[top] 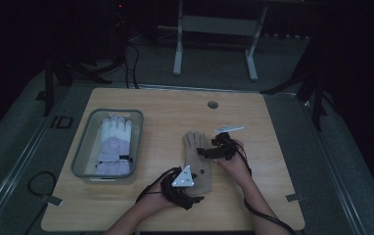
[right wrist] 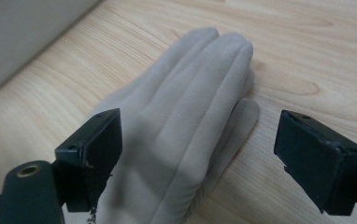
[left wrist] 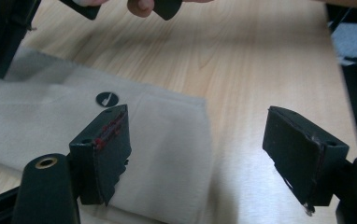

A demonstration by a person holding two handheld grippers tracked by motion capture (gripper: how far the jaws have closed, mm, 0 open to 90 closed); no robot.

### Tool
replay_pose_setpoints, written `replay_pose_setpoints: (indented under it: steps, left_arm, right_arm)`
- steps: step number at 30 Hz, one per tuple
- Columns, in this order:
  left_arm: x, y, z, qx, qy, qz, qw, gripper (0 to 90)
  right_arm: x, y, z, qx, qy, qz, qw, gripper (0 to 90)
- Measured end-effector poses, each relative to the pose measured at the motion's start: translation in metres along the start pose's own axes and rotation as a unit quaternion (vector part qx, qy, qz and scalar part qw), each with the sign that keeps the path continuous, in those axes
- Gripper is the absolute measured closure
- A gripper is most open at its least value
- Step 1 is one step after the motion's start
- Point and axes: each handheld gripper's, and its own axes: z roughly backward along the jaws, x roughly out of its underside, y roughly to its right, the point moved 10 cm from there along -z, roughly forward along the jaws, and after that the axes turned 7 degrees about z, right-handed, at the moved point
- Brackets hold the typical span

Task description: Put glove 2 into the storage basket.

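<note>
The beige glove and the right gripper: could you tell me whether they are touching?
Cannot tell: in the right gripper view the right gripper stands open astride the beige glove, but no gap or contact shows plainly.

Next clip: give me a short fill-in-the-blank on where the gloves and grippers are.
1. The beige glove lies flat on the ____.
2. The white and lilac glove lies inside the grey ____.
3. The left gripper stands over the beige glove's ____ end.
4. The right gripper stands ____, holding nothing.

Missing words: table; bin; cuff; open
</note>
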Motion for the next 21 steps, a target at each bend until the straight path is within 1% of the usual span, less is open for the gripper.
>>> replay_pose_setpoints:
  steps: [2, 3, 4, 5, 6, 7, 8, 9, 10, 11, 13, 14, 15, 16, 17, 18, 20, 21]
  left_arm:
    - [0.004, -0.005, -0.003, -0.004, -0.011, 0.002, 0.9999, 23.6]
    - [0.004, -0.005, -0.003, -0.004, -0.011, 0.002, 0.9999, 24.8]
    - [0.006, -0.007, -0.004, -0.006, -0.019, 0.003, 0.9998, 25.0]
    - [0.011, -0.010, -0.006, -0.007, -0.034, 0.003, 0.9994, 25.0]
    - [0.013, -0.012, -0.005, -0.007, -0.038, 0.004, 0.9993, 25.1]
    - [0.015, -0.012, -0.006, -0.005, -0.042, 0.010, 0.9991, 26.6]
    - [0.017, -0.013, -0.006, -0.004, -0.045, 0.012, 0.9989, 27.1]
    - [0.017, -0.013, -0.006, -0.004, -0.045, 0.012, 0.9989, 28.2]
    - [0.019, -0.014, -0.005, -0.004, -0.047, 0.014, 0.9988, 29.6]
    - [0.020, -0.015, -0.005, -0.003, -0.048, 0.015, 0.9987, 29.6]
    - [0.020, -0.015, -0.006, -0.002, -0.049, 0.017, 0.9986, 30.1]
    - [0.020, -0.015, -0.006, -0.003, -0.052, 0.013, 0.9986, 30.1]
    - [0.020, -0.015, -0.006, -0.003, -0.052, 0.013, 0.9986, 30.1]
    - [0.021, -0.015, -0.007, -0.002, -0.056, 0.012, 0.9983, 30.1]
    - [0.021, -0.015, -0.007, -0.002, -0.057, 0.011, 0.9983, 30.1]
    - [0.021, -0.016, -0.007, -0.003, -0.058, 0.009, 0.9983, 30.1]
    - [0.022, -0.015, -0.006, -0.003, -0.058, 0.008, 0.9983, 30.1]
    - [0.022, -0.015, -0.006, -0.003, -0.058, 0.008, 0.9983, 30.1]
  right_arm:
    - [0.003, -0.001, -0.006, -0.007, -0.005, 0.001, 1.0000, 17.9]
    - [0.003, -0.001, -0.006, -0.007, -0.005, 0.001, 1.0000, 17.9]
    - [0.007, -0.001, -0.012, -0.010, -0.012, 0.001, 0.9999, 21.8]
    - [0.008, -0.002, -0.013, -0.013, -0.015, 0.002, 0.9998, 23.0]
    - [0.010, -0.002, -0.015, -0.012, -0.018, 0.005, 0.9998, 24.0]
    - [0.011, -0.002, -0.015, -0.016, -0.022, 0.004, 0.9996, 28.5]
    - [0.012, -0.004, -0.016, -0.025, -0.025, 0.000, 0.9994, 31.8]
    - [0.012, -0.004, -0.016, -0.025, -0.025, 0.000, 0.9994, 31.8]
    - [0.014, -0.005, -0.016, -0.030, -0.028, 0.002, 0.9992, 37.9]
    - [0.014, -0.006, -0.016, -0.035, -0.028, -0.001, 0.9990, 41.0]
    - [0.015, -0.009, -0.017, -0.041, -0.028, 0.006, 0.9988, 49.3]
    - [0.015, -0.010, -0.016, -0.045, -0.030, 0.006, 0.9985, 52.6]
    - [0.015, -0.010, -0.016, -0.045, -0.030, 0.006, 0.9985, 52.6]
    - [0.014, -0.013, -0.014, -0.039, -0.035, 0.018, 0.9985, 60.0]
    - [0.014, -0.014, -0.013, -0.034, -0.036, 0.029, 0.9983, 63.6]
    - [0.013, -0.016, -0.012, -0.023, -0.038, 0.044, 0.9981, 66.2]
    - [0.012, -0.020, -0.011, -0.003, -0.039, 0.078, 0.9962, 70.4]
    - [0.012, -0.020, -0.011, -0.003, -0.039, 0.078, 0.9962, 70.4]
